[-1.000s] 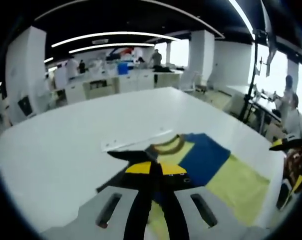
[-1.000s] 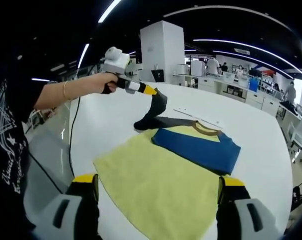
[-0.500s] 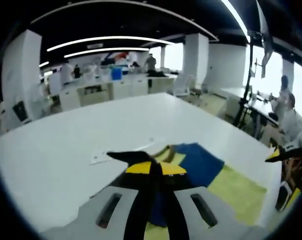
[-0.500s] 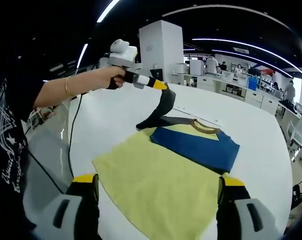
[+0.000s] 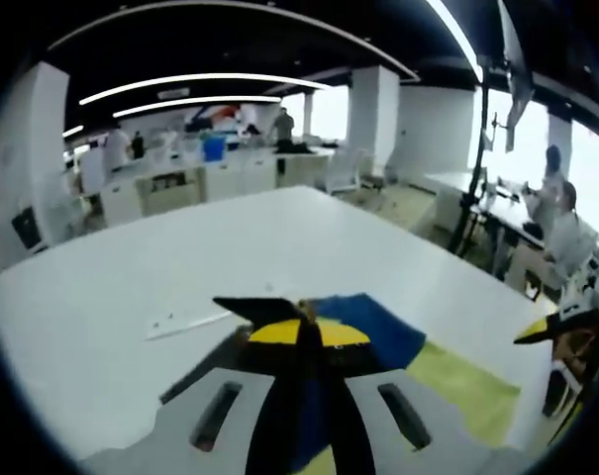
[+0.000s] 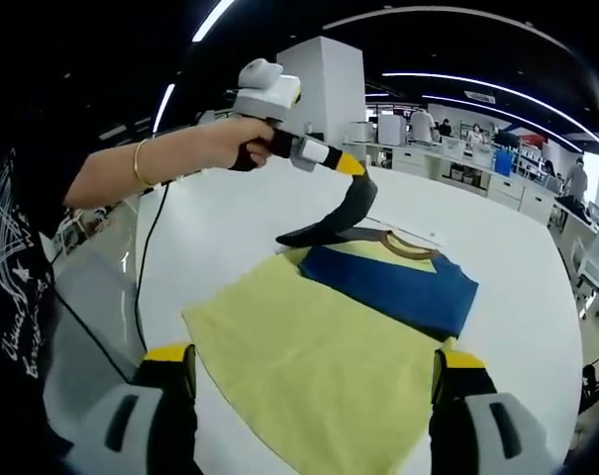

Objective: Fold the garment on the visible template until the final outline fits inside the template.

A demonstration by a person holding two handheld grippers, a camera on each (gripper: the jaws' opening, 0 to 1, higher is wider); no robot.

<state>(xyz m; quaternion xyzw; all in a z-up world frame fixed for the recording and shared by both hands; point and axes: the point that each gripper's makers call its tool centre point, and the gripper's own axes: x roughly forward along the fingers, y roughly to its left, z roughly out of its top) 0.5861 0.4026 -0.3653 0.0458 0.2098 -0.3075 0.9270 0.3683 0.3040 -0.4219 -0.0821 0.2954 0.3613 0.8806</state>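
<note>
Garment (image 6: 339, 336) lies mid-table (image 6: 220, 237), dark sleeve (image 6: 341, 213) lifted, pinched by the left gripper (image 6: 356, 170). Right gripper (image 6: 314, 381) hovers spread. Risk: sleeve slipping free, or dragging the body off the template (image 5: 190, 322).

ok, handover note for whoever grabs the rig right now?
Left tool: shut on the dark sleeve, lifted off the table and held over the shirt's collar end.
Right tool: open, holding nothing, hovering at the hem end.
Shirt: flat on the table, yellow body, blue panel across the chest. A thin pale strip lies on the table beyond the collar.
Done: one sleeve picked up.
Left: lay that sleeve across the body, then the remaining folds until the outline fits the template.
</note>
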